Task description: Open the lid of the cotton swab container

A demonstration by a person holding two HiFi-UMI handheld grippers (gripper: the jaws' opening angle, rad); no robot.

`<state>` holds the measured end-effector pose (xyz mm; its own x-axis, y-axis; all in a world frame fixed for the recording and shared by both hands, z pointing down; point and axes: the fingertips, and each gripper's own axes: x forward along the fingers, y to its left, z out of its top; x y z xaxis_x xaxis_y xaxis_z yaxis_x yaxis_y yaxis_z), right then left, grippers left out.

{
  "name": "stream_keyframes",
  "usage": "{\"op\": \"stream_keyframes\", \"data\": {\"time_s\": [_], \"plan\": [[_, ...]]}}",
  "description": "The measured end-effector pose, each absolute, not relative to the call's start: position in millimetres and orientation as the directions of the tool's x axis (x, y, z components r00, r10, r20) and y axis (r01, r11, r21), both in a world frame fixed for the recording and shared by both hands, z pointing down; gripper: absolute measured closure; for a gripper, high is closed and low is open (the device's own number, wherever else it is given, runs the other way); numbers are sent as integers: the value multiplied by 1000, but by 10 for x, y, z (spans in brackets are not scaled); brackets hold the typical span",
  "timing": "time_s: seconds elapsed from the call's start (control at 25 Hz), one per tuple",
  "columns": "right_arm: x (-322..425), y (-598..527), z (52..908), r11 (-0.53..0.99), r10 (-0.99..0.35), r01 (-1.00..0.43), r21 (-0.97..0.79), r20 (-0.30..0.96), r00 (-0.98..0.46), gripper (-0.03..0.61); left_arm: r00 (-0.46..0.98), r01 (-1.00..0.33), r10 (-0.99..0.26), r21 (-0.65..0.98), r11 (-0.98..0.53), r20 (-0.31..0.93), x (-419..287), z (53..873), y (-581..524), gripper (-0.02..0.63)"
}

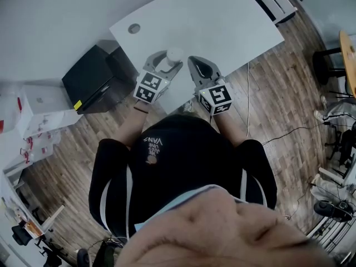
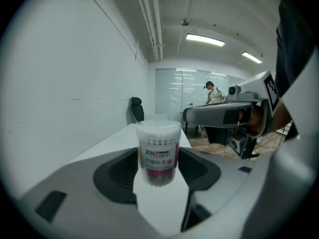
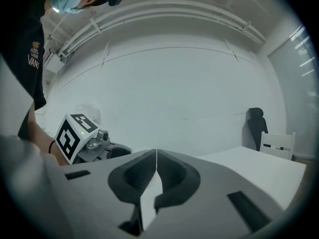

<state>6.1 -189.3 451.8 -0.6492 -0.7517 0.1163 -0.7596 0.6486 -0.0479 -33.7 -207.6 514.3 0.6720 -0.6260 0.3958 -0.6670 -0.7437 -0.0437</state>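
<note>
1. Left tongs (image 2: 158, 172) are seen pinching the cotton swab container (image 2: 158, 151), which is held upright between the two pads.
2. The container is gripped on the lower part of its labelled body, so its lid (image 2: 158, 127) is left clear above the pads.
3. The right tongs (image 3: 156, 163) are pressed together with nothing between them. They are held just to the right of the left tongs, near the container but apart from it.
4. The tabletop (image 1: 222, 21) lies under and ahead of both tongs. Whether the container's base rests on it or is lifted just off it cannot be told.
5. The lid is judged to be still on, so the step in hand is taken to be bringing the right tongs to it.
6. For a clean opening, the body should be kept upright and firmly held by the left tongs. It should not be squeezed so hard that the thin clear wall is buckled against the lid's rim.
7. The right tongs should be spread before the lid is reached, then closed on the lid alone, above the left pads.
8. The lid is best drawn off along the container's axis. A sideways jerk could tip the container and spill the swabs.
</note>
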Motion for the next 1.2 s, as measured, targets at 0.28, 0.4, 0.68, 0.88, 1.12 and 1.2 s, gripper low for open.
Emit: {"op": "stream_keyframes", "data": {"time_s": [0.28,0.4,0.68,0.88,1.12,1.2], "plan": [[-165,-1700,4459,688,-720,-725,-11,107,-685,565,670,-661,-627,-66,-748,399,-437,5128,-1898,356],[-240,-1644,4447,708,-700,-706,-10,113,-705,559,670,-663,-627,-61,-746,397,-462,5128,-1858,356],[-425,-1584,4534,747,-652,-665,-16,173,-738,379,666,-651,-632,-106,-752,395,-509,5093,-1781,356],[-500,-1564,4578,764,-631,-645,-1,209,-747,329,634,-629,-645,-199,-751,428,-542,5123,-1738,356],[-591,-1567,4654,776,-616,-630,13,229,-754,313,614,-595,-645,-269,-757,456,-552,5197,-1676,356],[-586,-1567,4661,778,-613,-628,12,234,-755,313,617,-582,-642,-286,-761,455,-532,5199,-1659,356]]}}
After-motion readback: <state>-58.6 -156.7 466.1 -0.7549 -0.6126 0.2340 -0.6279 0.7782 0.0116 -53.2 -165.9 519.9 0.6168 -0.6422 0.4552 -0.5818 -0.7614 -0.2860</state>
